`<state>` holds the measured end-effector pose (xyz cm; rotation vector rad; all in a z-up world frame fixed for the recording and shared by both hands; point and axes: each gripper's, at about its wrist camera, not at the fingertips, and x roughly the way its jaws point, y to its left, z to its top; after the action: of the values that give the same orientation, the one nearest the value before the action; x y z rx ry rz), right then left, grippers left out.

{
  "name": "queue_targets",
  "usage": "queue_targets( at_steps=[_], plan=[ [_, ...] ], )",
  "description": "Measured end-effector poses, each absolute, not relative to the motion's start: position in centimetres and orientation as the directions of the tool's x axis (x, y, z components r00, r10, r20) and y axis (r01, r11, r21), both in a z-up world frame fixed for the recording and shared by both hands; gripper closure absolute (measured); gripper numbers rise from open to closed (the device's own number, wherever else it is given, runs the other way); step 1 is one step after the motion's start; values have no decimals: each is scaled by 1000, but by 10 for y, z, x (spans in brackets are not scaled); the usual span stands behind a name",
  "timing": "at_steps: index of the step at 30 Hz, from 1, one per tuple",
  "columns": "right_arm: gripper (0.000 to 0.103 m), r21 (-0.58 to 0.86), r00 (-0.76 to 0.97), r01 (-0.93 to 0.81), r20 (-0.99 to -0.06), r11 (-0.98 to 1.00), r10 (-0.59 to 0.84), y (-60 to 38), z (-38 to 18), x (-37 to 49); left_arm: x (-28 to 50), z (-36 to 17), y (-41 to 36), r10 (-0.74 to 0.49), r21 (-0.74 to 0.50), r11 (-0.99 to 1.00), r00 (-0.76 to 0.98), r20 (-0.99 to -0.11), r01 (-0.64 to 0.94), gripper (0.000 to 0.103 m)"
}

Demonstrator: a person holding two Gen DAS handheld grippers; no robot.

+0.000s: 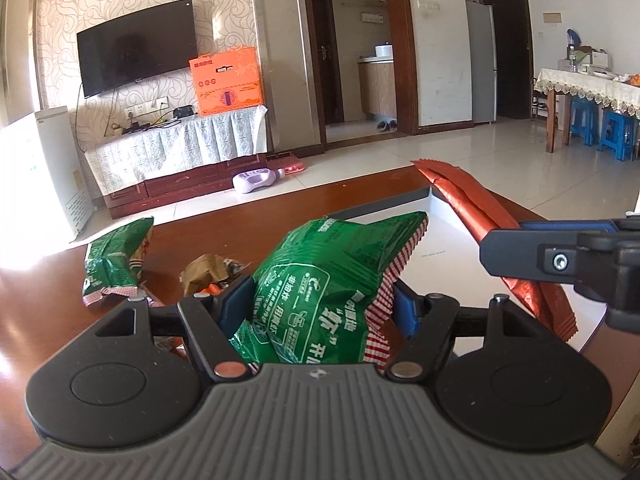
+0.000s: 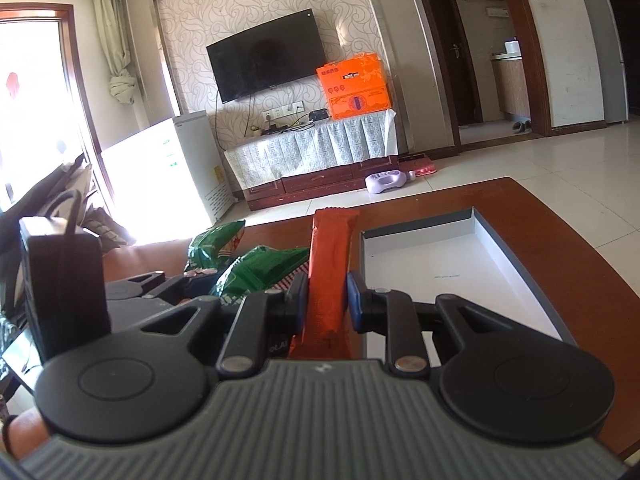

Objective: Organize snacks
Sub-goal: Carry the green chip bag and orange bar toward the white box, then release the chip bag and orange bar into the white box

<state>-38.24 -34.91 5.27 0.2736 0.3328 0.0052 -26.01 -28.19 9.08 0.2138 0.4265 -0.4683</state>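
My left gripper point(image 1: 320, 304) is shut on a puffy green snack bag point(image 1: 320, 276) with a red-checked edge, held above the wooden table near the white tray point(image 1: 448, 236). My right gripper point(image 2: 327, 300) is shut on a long orange snack packet point(image 2: 328, 268), held upright beside the tray point(image 2: 480, 264). In the left wrist view the orange packet point(image 1: 472, 204) slants over the tray, with the right gripper point(image 1: 532, 246) clamped on it at the right edge. In the right wrist view the green bag point(image 2: 260, 268) shows just left of the orange packet.
Another green bag point(image 1: 116, 260) and a brown wrapper point(image 1: 208, 272) lie on the brown table point(image 1: 60, 320) at left. The tray has dark grey walls and a white floor. Beyond the table are tiled floor, a TV stand and an orange box point(image 1: 228, 80).
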Motion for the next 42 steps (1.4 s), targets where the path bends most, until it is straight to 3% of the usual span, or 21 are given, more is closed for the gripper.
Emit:
queue_targets(
  at_steps=[19, 27, 32, 34, 38, 40, 42],
  plan=[
    [79, 286, 940, 183, -331, 941, -82, -400, 41, -390, -236, 78, -358, -502, 89, 800, 743, -443, 593, 28],
    [79, 294, 925, 250, -355, 923, -137, -422, 32, -388, -229, 65, -405, -520, 186, 758, 751, -407, 625, 28],
    [79, 312, 920, 280, -358, 908, -161, -432, 29, -390, -232, 58, -431, -528, 290, 729, 779, -337, 620, 28],
    [79, 315, 918, 283, -361, 906, -161, -433, 28, -389, -224, 54, -437, -541, 273, 718, 761, -358, 640, 27],
    [79, 306, 911, 278, -384, 911, -149, -429, 23, -382, -203, 46, -444, -535, 209, 717, 717, -447, 665, 15],
    [78, 302, 911, 275, -384, 913, -147, -427, 24, -380, -197, 46, -444, -530, 206, 720, 717, -454, 663, 6],
    [78, 299, 910, 277, -388, 913, -149, -426, 24, -378, -193, 44, -444, -525, 231, 713, 723, -448, 662, 4]
  ],
)
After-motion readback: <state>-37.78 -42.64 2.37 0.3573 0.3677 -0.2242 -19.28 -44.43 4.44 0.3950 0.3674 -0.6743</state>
